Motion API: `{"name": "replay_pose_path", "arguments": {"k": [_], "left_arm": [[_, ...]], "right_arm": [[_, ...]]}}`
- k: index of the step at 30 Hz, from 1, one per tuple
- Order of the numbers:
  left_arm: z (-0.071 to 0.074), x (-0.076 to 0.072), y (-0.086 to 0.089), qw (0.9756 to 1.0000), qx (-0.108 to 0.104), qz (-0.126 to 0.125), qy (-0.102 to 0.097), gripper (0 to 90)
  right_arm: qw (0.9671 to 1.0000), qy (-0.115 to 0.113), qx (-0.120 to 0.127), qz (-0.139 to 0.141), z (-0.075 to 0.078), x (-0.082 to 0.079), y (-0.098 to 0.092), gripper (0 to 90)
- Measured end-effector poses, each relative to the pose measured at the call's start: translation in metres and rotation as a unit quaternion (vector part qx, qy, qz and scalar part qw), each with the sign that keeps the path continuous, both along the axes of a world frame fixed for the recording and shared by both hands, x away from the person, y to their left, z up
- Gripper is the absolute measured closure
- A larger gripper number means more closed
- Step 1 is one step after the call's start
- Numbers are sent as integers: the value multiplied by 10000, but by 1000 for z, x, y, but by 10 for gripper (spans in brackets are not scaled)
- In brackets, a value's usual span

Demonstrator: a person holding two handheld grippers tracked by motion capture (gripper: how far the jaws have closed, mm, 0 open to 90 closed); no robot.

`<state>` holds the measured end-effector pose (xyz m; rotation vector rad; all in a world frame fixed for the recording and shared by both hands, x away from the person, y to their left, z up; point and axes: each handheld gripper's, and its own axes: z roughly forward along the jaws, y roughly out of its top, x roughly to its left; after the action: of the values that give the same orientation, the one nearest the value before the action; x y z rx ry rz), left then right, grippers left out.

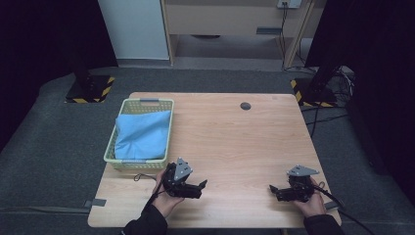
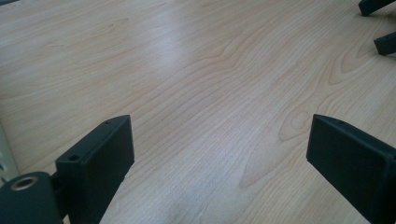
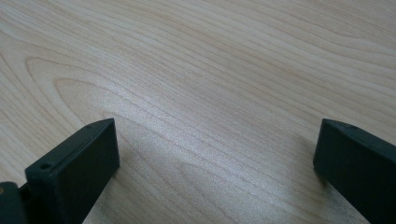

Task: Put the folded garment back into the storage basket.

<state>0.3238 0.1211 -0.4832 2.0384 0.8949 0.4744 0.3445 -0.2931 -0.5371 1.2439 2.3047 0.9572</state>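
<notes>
High view is showing the left tongs and right tongs resting low on the bare counter, both spread and empty, while the blue cloth is lying folded in the green basket, suggesting work either finished or unstarted.

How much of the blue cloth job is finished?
Done, it seems: the blue cloth lies folded in the green basket. In hand: nothing; the left gripper and right gripper rest open over bare table. Left: nothing visible.
</notes>
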Motion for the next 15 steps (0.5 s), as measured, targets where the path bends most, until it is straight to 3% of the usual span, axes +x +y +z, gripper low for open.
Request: {"name": "replay_pose_path", "arguments": {"k": [15], "left_arm": [[-2, -5, 14, 10000, 0, 94, -4, 69]], "right_arm": [[10000, 0, 2, 1, 0, 0, 0, 3]]}}
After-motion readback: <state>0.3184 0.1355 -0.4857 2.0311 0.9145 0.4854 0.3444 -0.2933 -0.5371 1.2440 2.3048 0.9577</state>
